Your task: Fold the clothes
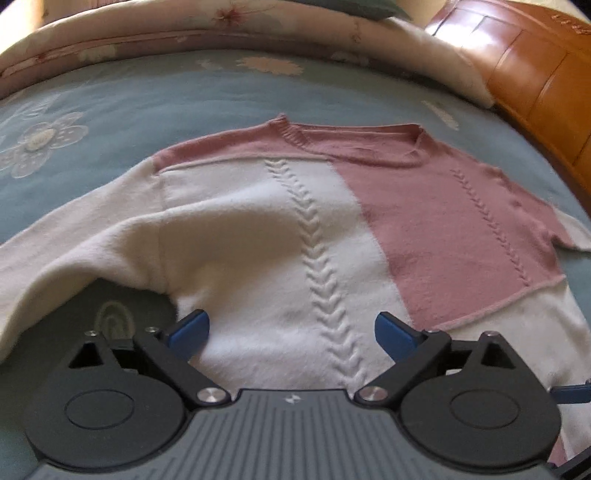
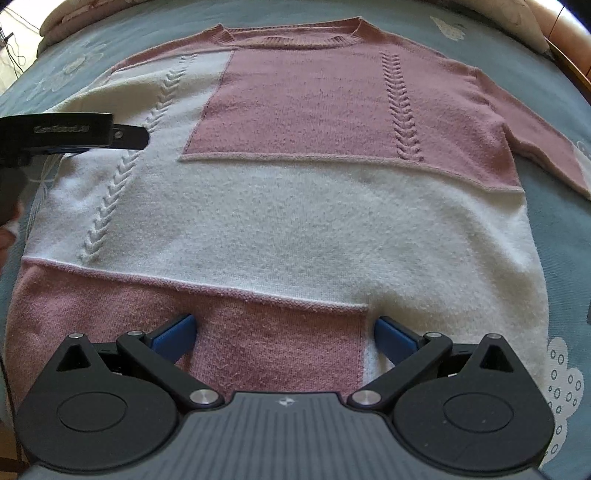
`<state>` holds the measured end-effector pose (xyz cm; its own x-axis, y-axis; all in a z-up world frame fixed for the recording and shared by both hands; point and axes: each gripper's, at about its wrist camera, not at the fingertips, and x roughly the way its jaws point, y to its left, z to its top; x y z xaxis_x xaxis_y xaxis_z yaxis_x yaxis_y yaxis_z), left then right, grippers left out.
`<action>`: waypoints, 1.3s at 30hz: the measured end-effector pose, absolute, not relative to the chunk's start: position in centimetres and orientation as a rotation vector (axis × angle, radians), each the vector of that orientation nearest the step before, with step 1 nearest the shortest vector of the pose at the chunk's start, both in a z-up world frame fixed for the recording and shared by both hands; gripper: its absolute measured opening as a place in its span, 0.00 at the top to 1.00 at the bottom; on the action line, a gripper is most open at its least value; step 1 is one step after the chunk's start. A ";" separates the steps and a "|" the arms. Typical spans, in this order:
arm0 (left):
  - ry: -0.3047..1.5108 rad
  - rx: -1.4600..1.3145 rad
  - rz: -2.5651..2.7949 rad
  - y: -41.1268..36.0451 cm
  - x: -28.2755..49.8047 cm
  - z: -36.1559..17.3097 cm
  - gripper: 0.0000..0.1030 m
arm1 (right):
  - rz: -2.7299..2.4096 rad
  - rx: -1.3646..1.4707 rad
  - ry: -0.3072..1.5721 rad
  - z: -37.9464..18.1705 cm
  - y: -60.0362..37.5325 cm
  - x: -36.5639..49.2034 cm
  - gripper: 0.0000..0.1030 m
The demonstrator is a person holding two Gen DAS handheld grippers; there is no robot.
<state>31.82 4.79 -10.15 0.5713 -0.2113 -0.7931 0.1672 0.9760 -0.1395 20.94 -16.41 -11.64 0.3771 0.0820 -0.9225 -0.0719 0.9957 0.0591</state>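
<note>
A pink-and-white sweater (image 2: 295, 206) is seen spread flat, front up, on a blue bedspread (image 1: 129, 99) printed with pale flowers, its collar at the far end. The right gripper (image 2: 284, 334) is held low over the hem, jaws spread wide and nothing between them — the blue fingertips (image 2: 177, 332) sit above the pink panel and the seam beside it. The left gripper (image 1: 291, 332) is likewise wide open and empty, poised over the white side of the sweater, close to a braided knit line. One white sleeve (image 1: 55, 258) is seen humped up at the left, a fold of it raised off the bedspread. A wooden headboard (image 1: 535, 74) is glimpsed at the far right, with a floral quilt (image 1: 184, 29) bunched along the far edge of the bed.
</note>
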 end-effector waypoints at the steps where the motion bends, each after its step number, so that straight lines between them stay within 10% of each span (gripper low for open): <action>1: 0.944 -0.052 -0.219 4.7 31.9 -10.1 0.06 | 0.098 0.008 1.181 -11.6 -16.4 20.9 0.00; 18: 0.958 -0.330 -0.101 12.4 29.0 -6.6 0.07 | 0.061 0.095 1.313 -10.7 -16.7 23.5 0.00; 25: 0.926 -0.552 0.257 25.1 25.4 -5.7 0.38 | 0.121 0.118 1.258 -8.0 -14.2 26.2 0.00; 39: 0.954 -0.390 0.246 34.0 24.5 -5.2 0.38 | 0.555 -0.119 1.108 -2.4 2.8 35.8 0.14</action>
